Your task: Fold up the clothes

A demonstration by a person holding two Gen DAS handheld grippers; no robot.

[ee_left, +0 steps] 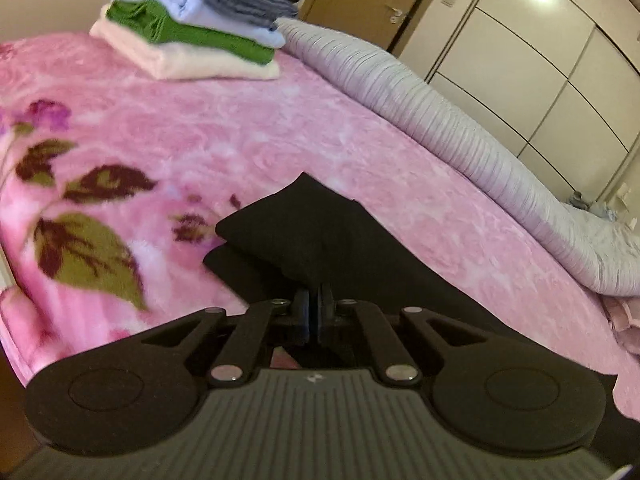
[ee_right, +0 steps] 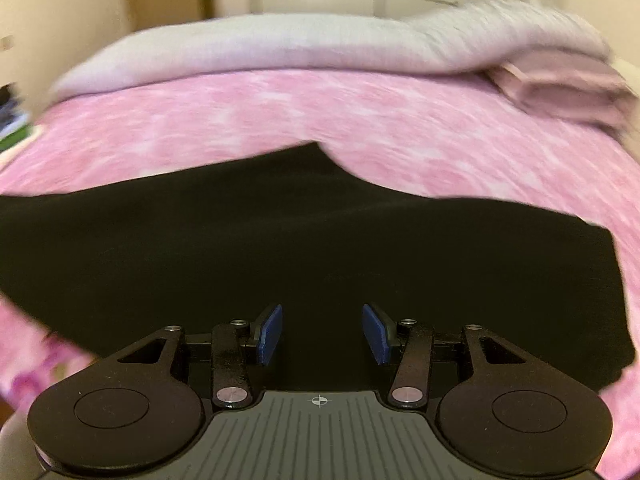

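A black garment [ee_right: 304, 248] lies spread across the near part of a bed covered by a pink floral blanket [ee_left: 248, 132]. Seen from the left wrist, one black corner is lifted and doubled back over the layer beneath, and the left gripper [ee_left: 314, 308] has its jaws pressed together on that raised edge, pinching the cloth. The right gripper [ee_right: 322, 334] hovers over the flat black fabric with its blue pads [ee_right: 270, 334] apart and nothing between them; that view is smeared, so whether the pads brush the cloth is hard to say. This looks like the start of a fold, one edge taken and the other not. The next move likely calls for the right fingers to close on the matching edge so both sides travel together. Far left sits a stack of folded clothes [ee_left: 192, 28]; a grey ribbed duvet [ee_left: 460, 136] is bunched along the far right, wardrobe doors [ee_left: 540, 60] beyond.
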